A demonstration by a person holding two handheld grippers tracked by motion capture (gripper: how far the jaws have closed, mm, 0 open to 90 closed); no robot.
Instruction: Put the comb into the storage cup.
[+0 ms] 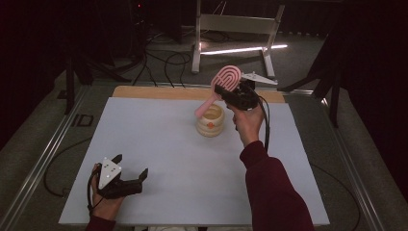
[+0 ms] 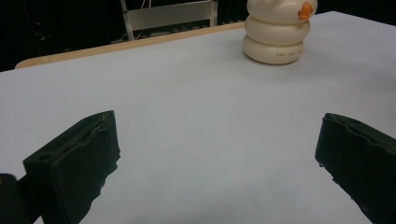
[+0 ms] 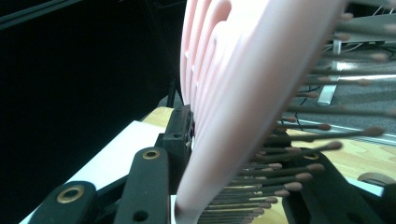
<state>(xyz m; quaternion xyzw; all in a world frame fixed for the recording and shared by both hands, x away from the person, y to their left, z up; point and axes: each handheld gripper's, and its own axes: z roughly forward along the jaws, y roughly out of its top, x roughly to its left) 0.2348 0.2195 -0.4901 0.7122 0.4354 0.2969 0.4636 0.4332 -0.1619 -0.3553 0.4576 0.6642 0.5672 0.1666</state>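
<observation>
A pink hairbrush (image 1: 226, 79) hangs tilted above the table's far middle, its handle slanting down-left to the rim of a cream ringed cup (image 1: 210, 121) with an orange mark. Whether the handle touches the cup I cannot tell. My right gripper (image 1: 230, 90) is shut on the brush head; in the right gripper view the brush (image 3: 233, 93) sits between the black jaws of that gripper (image 3: 247, 168), bristles to the right. My left gripper (image 1: 131, 165) rests at the near left of the white mat, open with nothing in it. The left gripper view shows its jaws (image 2: 218, 119) wide apart and the cup (image 2: 276, 35) far ahead.
A white mat (image 1: 168, 159) covers the table, with a wooden strip (image 1: 159, 92) along the far edge. Behind the table stand a metal frame (image 1: 231, 24), floor cables and a bright light strip (image 1: 240, 49). Metal rails run along both sides.
</observation>
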